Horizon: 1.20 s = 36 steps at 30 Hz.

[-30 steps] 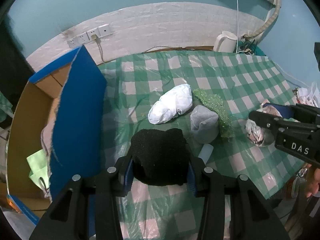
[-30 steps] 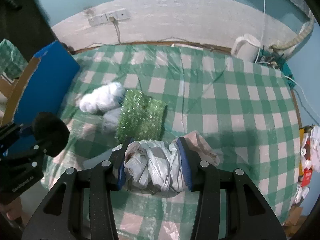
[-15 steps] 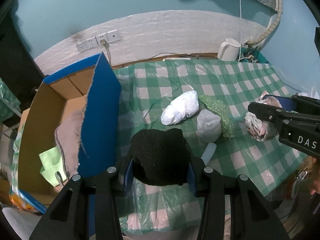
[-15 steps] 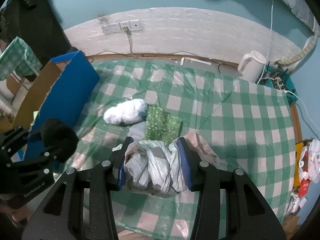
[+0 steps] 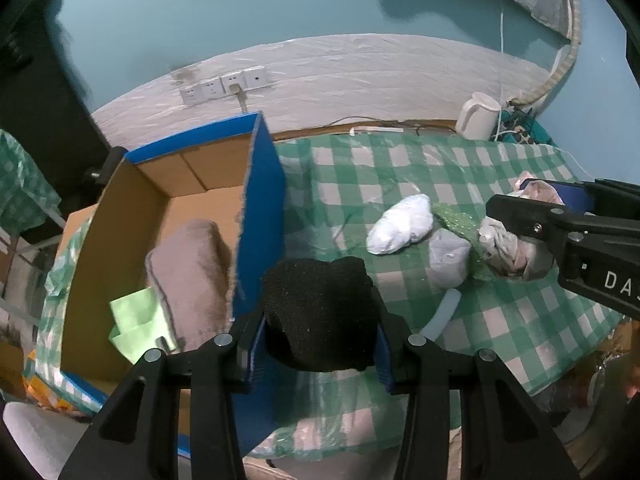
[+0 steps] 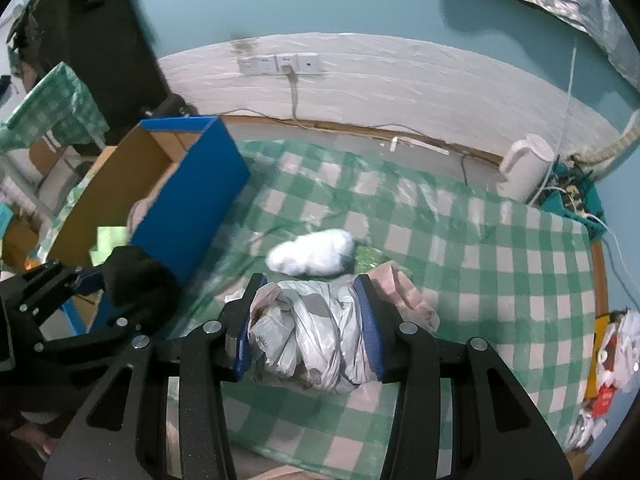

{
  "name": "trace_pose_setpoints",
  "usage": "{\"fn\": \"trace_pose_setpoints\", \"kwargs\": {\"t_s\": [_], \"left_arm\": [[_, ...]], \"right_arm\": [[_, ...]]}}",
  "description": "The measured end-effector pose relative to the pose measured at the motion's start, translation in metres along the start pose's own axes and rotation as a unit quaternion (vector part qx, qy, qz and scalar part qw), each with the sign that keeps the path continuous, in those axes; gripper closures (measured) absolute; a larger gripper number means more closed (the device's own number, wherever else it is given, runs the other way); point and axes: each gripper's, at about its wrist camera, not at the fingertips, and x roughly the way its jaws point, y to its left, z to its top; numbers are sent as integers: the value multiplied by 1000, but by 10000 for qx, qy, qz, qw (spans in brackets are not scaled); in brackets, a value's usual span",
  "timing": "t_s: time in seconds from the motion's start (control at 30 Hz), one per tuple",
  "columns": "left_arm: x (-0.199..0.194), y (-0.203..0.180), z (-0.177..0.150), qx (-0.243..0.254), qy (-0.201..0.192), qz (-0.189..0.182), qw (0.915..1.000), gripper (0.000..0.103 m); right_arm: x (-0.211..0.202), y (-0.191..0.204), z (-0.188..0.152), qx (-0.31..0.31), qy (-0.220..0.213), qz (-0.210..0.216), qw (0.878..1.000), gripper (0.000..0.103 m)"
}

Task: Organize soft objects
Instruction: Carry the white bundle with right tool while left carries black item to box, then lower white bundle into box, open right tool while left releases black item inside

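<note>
Left wrist view: the left gripper (image 5: 320, 344) has its fingers closed on a black knit bundle (image 5: 318, 312), held clear above the near edge of the tabletop (image 5: 520, 320), just beside the blue wall of the open cardboard box (image 5: 132, 216). The box already contains a pink-grey cloth (image 5: 192, 272) and a green sheet (image 5: 136, 320). Right wrist view: the right gripper (image 6: 308, 340) has its fingers clamped on a crumpled plastic-bag bundle (image 6: 312, 340), also off the cloth-covered surface. A white bundle (image 5: 400, 228), a grey bundle (image 5: 448, 260) and a green glittery piece (image 5: 460, 224) lie together mid-table, not yet collected. Judgement: the step in hand is carrying, with both loads lifted and bound for the box. The next move calls for bringing the black bundle over the blue wall and above the box's open floor before letting go, clear of the rim. The right load has the longer crossing and should follow without fouling the left gripper.
</note>
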Motion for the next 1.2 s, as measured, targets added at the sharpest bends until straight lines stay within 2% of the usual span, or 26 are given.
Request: {"fn": "trace_pose_setpoints", "kwargs": {"t_s": [0.23,0.67,1.2], "left_arm": [[-9,23,0,-125,-83,206,9997,59],[-22,74,-4,-623,-151,170,9978,59],[-11,134,-17,-1106,-14,427,9929,59]], "right_arm": [[3,31,14,-179,-1,153,9997,59],[1,88,39,-545,-104,331,9979,59],[18,162,68,-968,-77,551,9937,59]]}}
